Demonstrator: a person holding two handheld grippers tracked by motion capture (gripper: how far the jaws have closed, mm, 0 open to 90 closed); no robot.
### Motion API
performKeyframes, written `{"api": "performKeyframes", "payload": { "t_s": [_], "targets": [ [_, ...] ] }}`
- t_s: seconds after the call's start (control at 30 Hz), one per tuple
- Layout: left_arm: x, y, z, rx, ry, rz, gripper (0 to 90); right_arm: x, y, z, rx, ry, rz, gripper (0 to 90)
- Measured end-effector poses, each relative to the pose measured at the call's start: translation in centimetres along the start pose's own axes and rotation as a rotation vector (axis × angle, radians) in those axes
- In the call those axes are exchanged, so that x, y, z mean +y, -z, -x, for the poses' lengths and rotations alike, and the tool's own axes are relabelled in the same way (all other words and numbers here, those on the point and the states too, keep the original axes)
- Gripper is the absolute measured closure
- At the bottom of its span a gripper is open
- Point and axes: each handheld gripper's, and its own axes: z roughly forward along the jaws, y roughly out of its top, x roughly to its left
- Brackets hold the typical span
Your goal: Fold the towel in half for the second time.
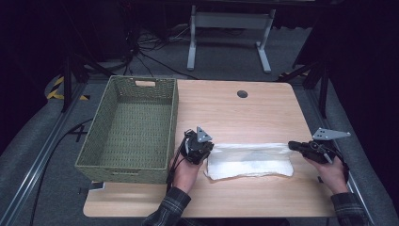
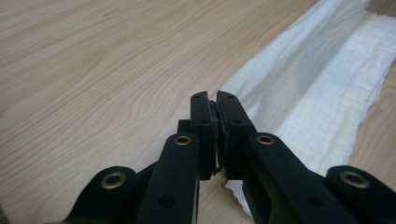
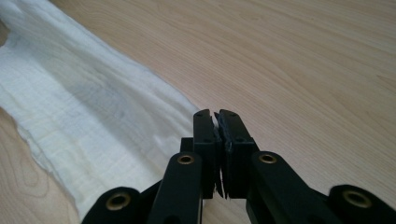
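I find the white cloth (image 1: 249, 161) lying folded on the table (image 1: 244, 113), beside the basket (image 1: 129, 129). Left tongs (image 1: 207, 149) and right tongs (image 1: 292, 146) are closed at opposite ends — apparently pinching its corners to keep it taut.

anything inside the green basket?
Nothing visible inside the woven basket: its woven floor shows bare. The strip of floor right behind the near wall is hidden. The white cloth lies outside, on the table.

Basket (image 1: 129, 129) on table (image 1: 244, 113) left; cloth (image 1: 249, 161) right of basket, near front edge.
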Motion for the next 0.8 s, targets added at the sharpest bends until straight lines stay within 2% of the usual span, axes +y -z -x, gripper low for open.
{"api": "performKeyframes", "payload": {
  "t_s": [0.1,0.3,0.43,0.67,0.8],
  "targets": [
    [-0.5,0.2,0.6,-0.016,-0.003,-0.015,86.1,-0.2,0.1,-0.4,0.0,0.009,-0.01,86.3],
    [-1.0,0.5,1.8,-0.008,-0.06,-0.031,86.1,-0.9,0.7,-1.1,0.007,0.004,-0.014,86.1],
    [-1.5,0.6,2.1,-0.012,-0.053,-0.042,86.0,-1.4,0.9,-1.5,0.021,0.01,-0.026,86.0],
    [-2.0,1.0,2.6,-0.022,-0.067,-0.056,86.0,-2.0,1.5,-2.2,0.039,0.017,-0.038,85.9],
    [-2.5,1.0,2.9,-0.04,-0.06,-0.071,85.9,-2.3,1.5,-2.5,0.046,0.02,-0.042,85.8]
  ]
}}
